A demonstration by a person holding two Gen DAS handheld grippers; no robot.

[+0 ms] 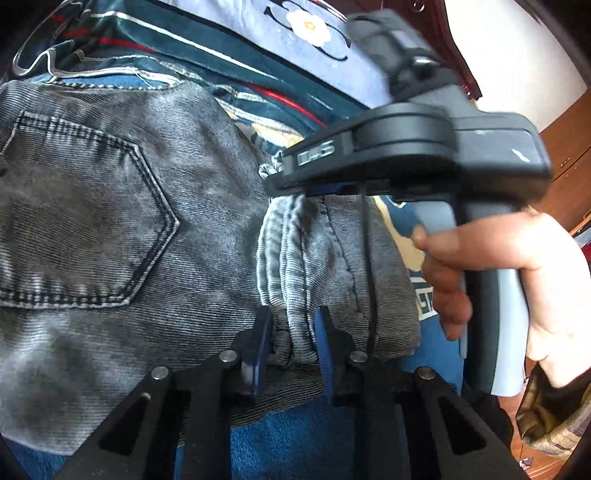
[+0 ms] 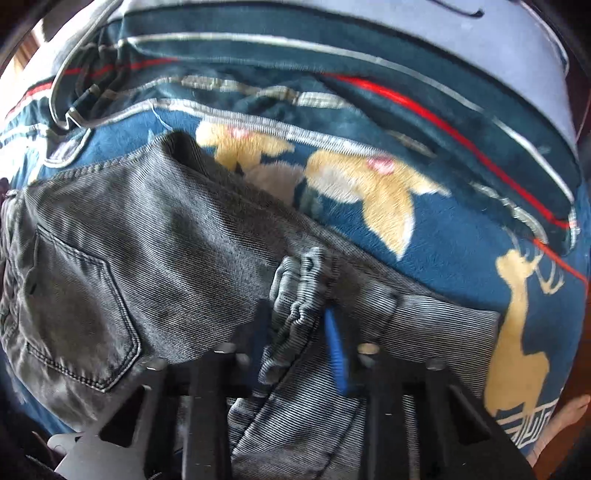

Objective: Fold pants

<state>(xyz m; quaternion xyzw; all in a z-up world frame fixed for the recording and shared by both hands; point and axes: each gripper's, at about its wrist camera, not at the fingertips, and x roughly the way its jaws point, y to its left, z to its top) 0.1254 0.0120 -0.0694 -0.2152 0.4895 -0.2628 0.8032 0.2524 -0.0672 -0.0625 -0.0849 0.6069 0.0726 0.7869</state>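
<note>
Grey denim pants (image 1: 110,221) lie on a blue patterned blanket (image 2: 424,236), back pocket up. They also show in the right wrist view (image 2: 147,236). My left gripper (image 1: 291,343) is shut on a bunched hem of the pants (image 1: 295,258), its blue pads on either side of the folds. My right gripper (image 2: 299,343) is shut on a bunched hem (image 2: 303,284) too. The right gripper's black body (image 1: 424,155) and the hand holding it show in the left wrist view, just right of and above the left one's hold.
The blanket has yellow deer and red and silver stripes. A pale blue pillow with a flower (image 1: 306,26) lies at the back. Wooden furniture (image 1: 569,162) stands at the right. A bare foot (image 2: 569,410) shows at the blanket's lower right.
</note>
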